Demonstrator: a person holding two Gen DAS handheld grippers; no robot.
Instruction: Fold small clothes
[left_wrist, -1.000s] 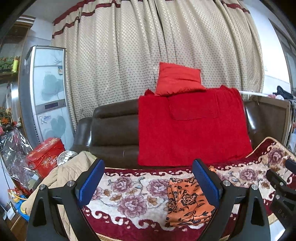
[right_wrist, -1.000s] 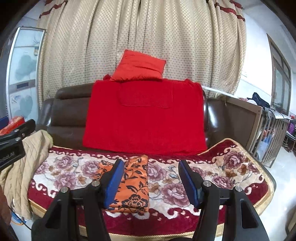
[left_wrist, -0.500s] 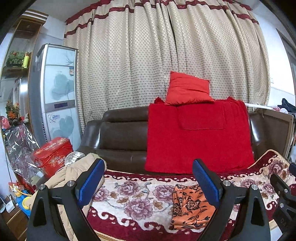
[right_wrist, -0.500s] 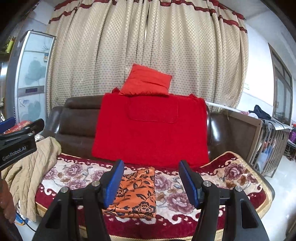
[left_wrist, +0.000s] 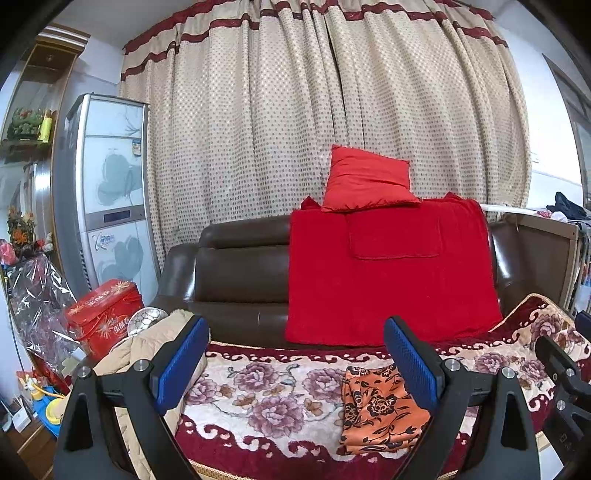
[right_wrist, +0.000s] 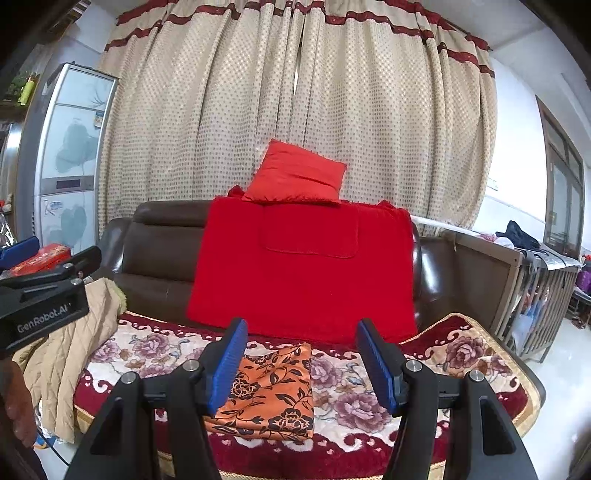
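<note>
Left wrist view: our left hand-held gripper (left_wrist: 295, 363) stands with jaws wide apart, nothing between the blue pads. Compared with a second ago the whole scene sits lower in frame, so we have pulled up and back from the sofa. The folded orange cloth with black flower print (left_wrist: 380, 410) lies flat on the floral red-and-cream blanket (left_wrist: 266, 398) covering the seat of the dark brown leather sofa (left_wrist: 240, 280), partly hidden behind the gripper's right finger. It looks unchanged in shape. The other gripper's black body shows at the right edge.

Right wrist view: our right hand-held gripper (right_wrist: 301, 365) is open too, pads empty, same spread as before. The orange cloth (right_wrist: 271, 395) lies beneath and beyond the left pad, no contact. It has dropped lower in frame here as well.

Our read: both grippers are off the cloth and retreating, the cloth is a neat rectangle, so this fold looks finished. The beige quilted jacket (right_wrist: 70, 350) hangs off the sofa's left end, untouched.
</note>
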